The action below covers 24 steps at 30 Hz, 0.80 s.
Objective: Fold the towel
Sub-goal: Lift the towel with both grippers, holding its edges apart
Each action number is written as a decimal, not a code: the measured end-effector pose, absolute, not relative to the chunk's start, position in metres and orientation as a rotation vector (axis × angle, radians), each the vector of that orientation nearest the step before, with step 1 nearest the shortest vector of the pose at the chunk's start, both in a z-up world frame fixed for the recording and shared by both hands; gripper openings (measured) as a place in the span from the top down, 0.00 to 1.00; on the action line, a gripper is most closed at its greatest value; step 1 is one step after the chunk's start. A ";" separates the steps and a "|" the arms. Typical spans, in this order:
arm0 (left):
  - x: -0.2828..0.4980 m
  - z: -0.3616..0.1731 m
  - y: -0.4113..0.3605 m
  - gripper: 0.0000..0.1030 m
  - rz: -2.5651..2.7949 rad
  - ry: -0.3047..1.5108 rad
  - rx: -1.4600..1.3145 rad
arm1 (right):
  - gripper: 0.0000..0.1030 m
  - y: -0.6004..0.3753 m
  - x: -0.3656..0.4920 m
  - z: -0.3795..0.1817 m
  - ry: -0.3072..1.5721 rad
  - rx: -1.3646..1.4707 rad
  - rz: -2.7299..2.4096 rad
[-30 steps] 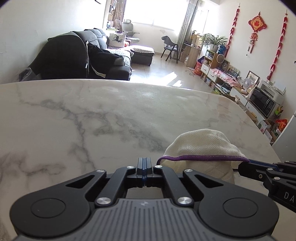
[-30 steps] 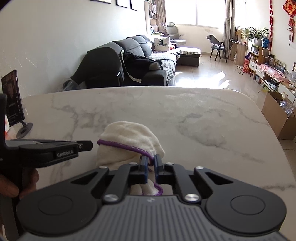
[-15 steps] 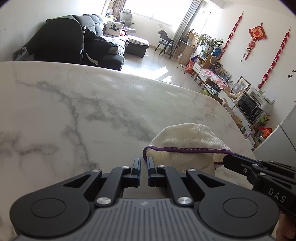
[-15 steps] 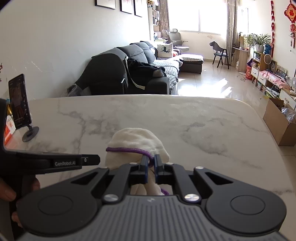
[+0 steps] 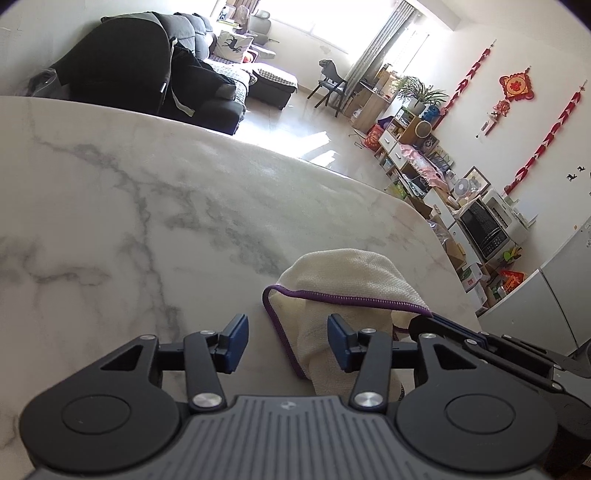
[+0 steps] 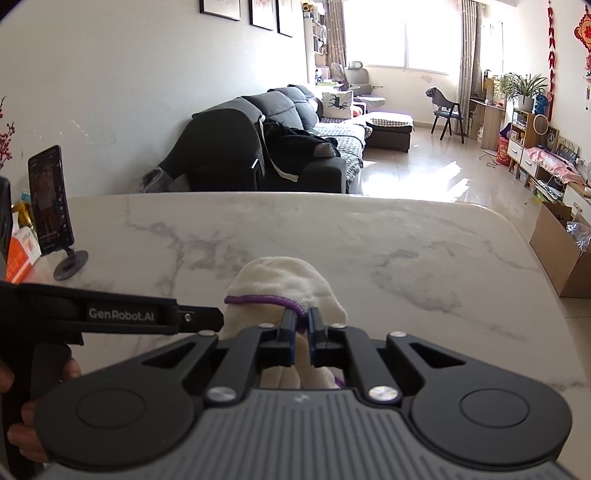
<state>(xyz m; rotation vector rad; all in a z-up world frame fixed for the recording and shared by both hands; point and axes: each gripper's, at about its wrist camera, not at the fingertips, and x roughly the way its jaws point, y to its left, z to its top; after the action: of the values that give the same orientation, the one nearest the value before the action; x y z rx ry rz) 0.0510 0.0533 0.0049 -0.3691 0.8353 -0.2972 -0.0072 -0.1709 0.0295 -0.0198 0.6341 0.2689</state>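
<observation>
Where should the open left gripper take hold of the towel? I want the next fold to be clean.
Probably the purple-hemmed corner of the towel, approached from the left: it lies loose just ahead of the open left gripper, while the right gripper pinches the opposite end.

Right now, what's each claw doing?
Left claw: open, holding nothing.
Right claw: shut on the towel's purple hem.

A sunlit room is seen beyond the marble table (image 6: 369, 236): dark sofa (image 6: 280, 147), bright window (image 6: 402, 33), glossy floor (image 6: 436, 173).
</observation>
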 end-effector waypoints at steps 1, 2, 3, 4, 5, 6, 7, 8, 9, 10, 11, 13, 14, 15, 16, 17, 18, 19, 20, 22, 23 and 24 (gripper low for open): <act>0.051 0.005 0.054 0.52 -0.304 0.838 -0.383 | 0.93 -0.170 -0.007 0.030 0.634 -0.022 0.271; 0.051 0.005 0.055 0.52 -0.312 0.840 -0.398 | 0.93 -0.169 -0.008 0.030 0.634 -0.024 0.273; 0.051 0.006 0.055 0.51 -0.320 0.843 -0.414 | 0.93 -0.168 -0.008 0.030 0.634 -0.027 0.277; 0.051 0.007 0.056 0.51 -0.329 0.845 -0.431 | 0.93 -0.168 -0.009 0.030 0.635 -0.029 0.279; 0.051 0.007 0.056 0.51 -0.338 0.847 -0.445 | 0.93 -0.168 -0.009 0.030 0.635 -0.030 0.281; 0.051 0.008 0.057 0.51 -0.347 0.850 -0.459 | 0.93 -0.167 -0.009 0.030 0.635 -0.032 0.284; 0.052 0.009 0.056 0.51 -0.355 0.854 -0.471 | 0.93 -0.166 -0.010 0.031 0.636 -0.034 0.288; 0.052 0.009 0.056 0.51 -0.361 0.858 -0.481 | 0.93 -0.165 -0.010 0.031 0.636 -0.035 0.293; 0.053 0.010 0.056 0.51 -0.369 0.864 -0.494 | 0.93 -0.164 -0.010 0.031 0.637 -0.037 0.298; 0.054 0.011 0.055 0.51 -0.372 0.871 -0.501 | 0.93 -0.163 -0.010 0.031 0.637 -0.039 0.303; 0.054 0.011 0.054 0.51 -0.373 0.873 -0.501 | 0.93 -0.162 -0.011 0.031 0.636 -0.041 0.308; 0.055 0.014 0.050 0.51 -0.364 0.870 -0.481 | 0.93 -0.160 -0.012 0.032 0.636 -0.046 0.317; 0.054 0.016 0.047 0.51 -0.353 0.865 -0.464 | 0.93 -0.159 -0.012 0.032 0.637 -0.049 0.320; 0.053 0.018 0.044 0.51 -0.343 0.859 -0.447 | 0.93 -0.158 -0.012 0.032 0.638 -0.051 0.323; 0.053 0.020 0.042 0.51 -0.336 0.852 -0.431 | 0.93 -0.157 -0.013 0.032 0.638 -0.054 0.325; 0.052 0.021 0.040 0.51 -0.332 0.849 -0.420 | 0.93 -0.156 -0.013 0.032 0.639 -0.056 0.326; 0.052 0.022 0.038 0.51 -0.329 0.846 -0.408 | 0.93 -0.156 -0.013 0.031 0.641 -0.059 0.328; 0.052 0.023 0.035 0.51 -0.325 0.845 -0.398 | 0.93 -0.155 -0.013 0.031 0.642 -0.062 0.330; 0.051 0.024 0.034 0.51 -0.321 0.844 -0.391 | 0.93 -0.154 -0.013 0.031 0.643 -0.064 0.331; 0.051 0.026 0.031 0.51 -0.313 0.843 -0.372 | 0.93 -0.153 -0.014 0.031 0.646 -0.065 0.341; 0.050 0.026 0.030 0.51 -0.312 0.843 -0.367 | 0.93 -0.153 -0.014 0.032 0.647 -0.065 0.346; 0.050 0.027 0.029 0.51 -0.308 0.841 -0.362 | 0.93 -0.152 -0.015 0.032 0.648 -0.069 0.349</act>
<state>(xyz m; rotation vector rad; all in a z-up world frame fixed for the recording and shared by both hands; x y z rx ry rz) 0.0496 0.0294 0.0272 -0.3620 0.8414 -0.3084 -0.0147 -0.1524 0.0318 -0.0688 0.6481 0.3493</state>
